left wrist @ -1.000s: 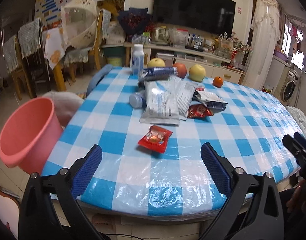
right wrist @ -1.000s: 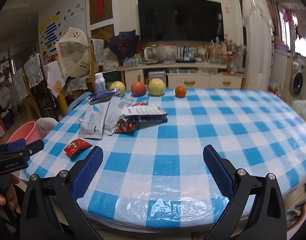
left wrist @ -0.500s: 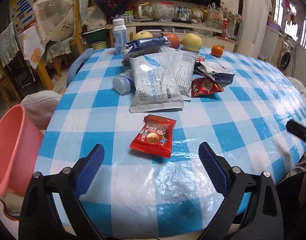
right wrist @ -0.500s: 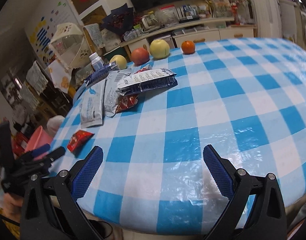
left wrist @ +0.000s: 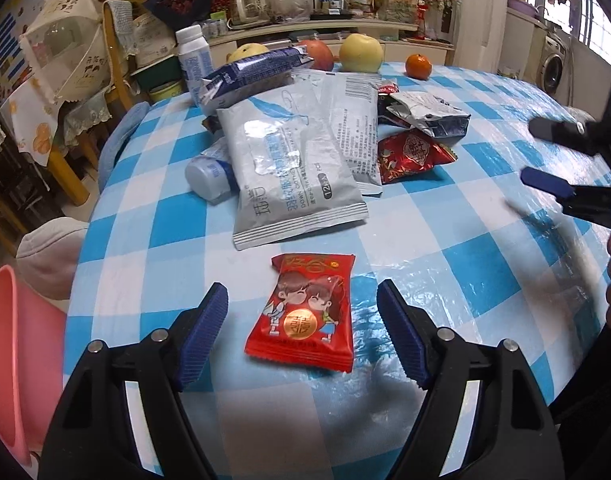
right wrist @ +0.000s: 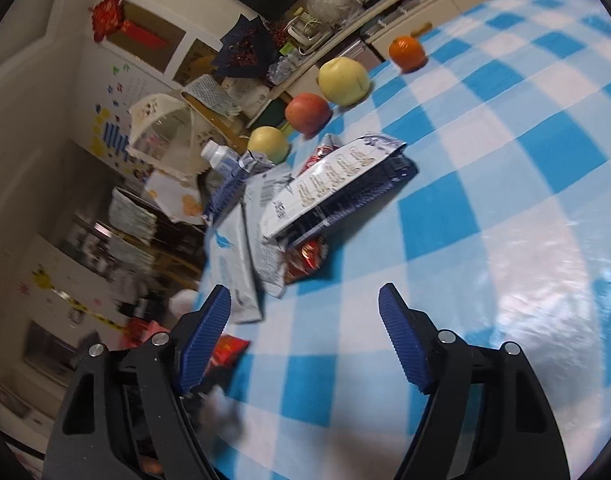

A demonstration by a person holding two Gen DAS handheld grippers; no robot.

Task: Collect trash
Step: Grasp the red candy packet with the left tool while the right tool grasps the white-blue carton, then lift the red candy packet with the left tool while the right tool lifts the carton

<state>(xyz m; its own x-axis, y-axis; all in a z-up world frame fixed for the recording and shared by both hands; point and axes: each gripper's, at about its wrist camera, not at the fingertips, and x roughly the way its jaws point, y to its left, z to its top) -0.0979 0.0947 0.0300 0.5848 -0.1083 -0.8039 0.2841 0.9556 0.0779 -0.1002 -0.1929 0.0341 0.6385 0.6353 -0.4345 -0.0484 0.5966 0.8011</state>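
Several wrappers make up the trash on the blue-checked tablecloth (left wrist: 445, 264). At far left, off the table edge, stands a pink bin (left wrist: 13, 340), likely where they go. Nearest lies the red candy packet (left wrist: 305, 312), flat, alone, clear of the pile behind it. It looks light, thin and crinkly, probably slick on the plastic cloth, so a pinch across its crimped side edges seems best. Beyond it the silver wipes pouches (left wrist: 289, 172) overlap, soft and floppy, with a second red wrapper (left wrist: 409, 154) and a crumpled foil bag (left wrist: 429, 116) to their right.

Around the candy packet, the left gripper (left wrist: 303, 336) has just been closing; its jaws stand partly apart on either side, not pressing it. At right, the right gripper (right wrist: 305, 336) has likewise been narrowing, with only bare cloth between its pads, holding nothing.
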